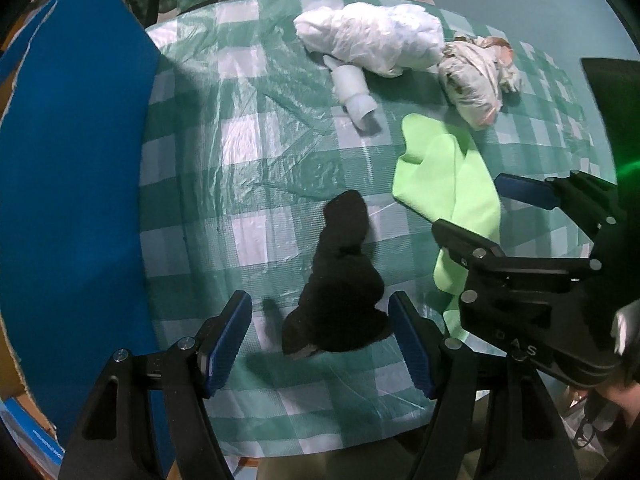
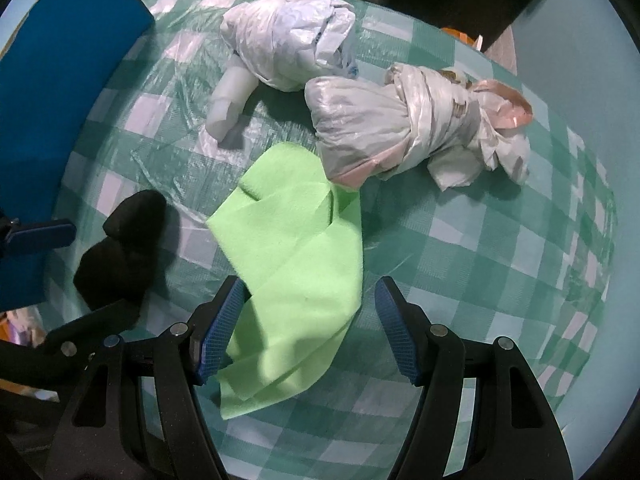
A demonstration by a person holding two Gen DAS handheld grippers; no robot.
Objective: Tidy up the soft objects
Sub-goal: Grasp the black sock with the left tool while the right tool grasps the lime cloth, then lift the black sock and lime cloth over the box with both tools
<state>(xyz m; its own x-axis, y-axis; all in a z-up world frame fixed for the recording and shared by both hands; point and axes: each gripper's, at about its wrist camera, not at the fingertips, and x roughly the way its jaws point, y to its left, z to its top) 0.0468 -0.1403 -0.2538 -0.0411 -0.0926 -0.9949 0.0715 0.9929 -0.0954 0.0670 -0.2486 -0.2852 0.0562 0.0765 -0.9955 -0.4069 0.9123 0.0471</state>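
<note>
A black sock (image 1: 340, 280) lies crumpled on the checked table, between the open fingers of my left gripper (image 1: 320, 316); it also shows in the right wrist view (image 2: 120, 248). A light green cloth (image 2: 296, 264) lies folded on the table, its near part between the open fingers of my right gripper (image 2: 310, 304); it shows in the left wrist view (image 1: 444, 176) too. My right gripper (image 1: 472, 208) is seen from the side there, open over the cloth. Neither gripper holds anything.
A white plastic bag bundle (image 1: 372, 36) and a tied greyish bag with pink (image 2: 400, 128) lie at the far side. A small white roll (image 1: 354, 92) lies beside them. A blue board (image 1: 72, 168) stands along the table's left edge (image 1: 144, 240).
</note>
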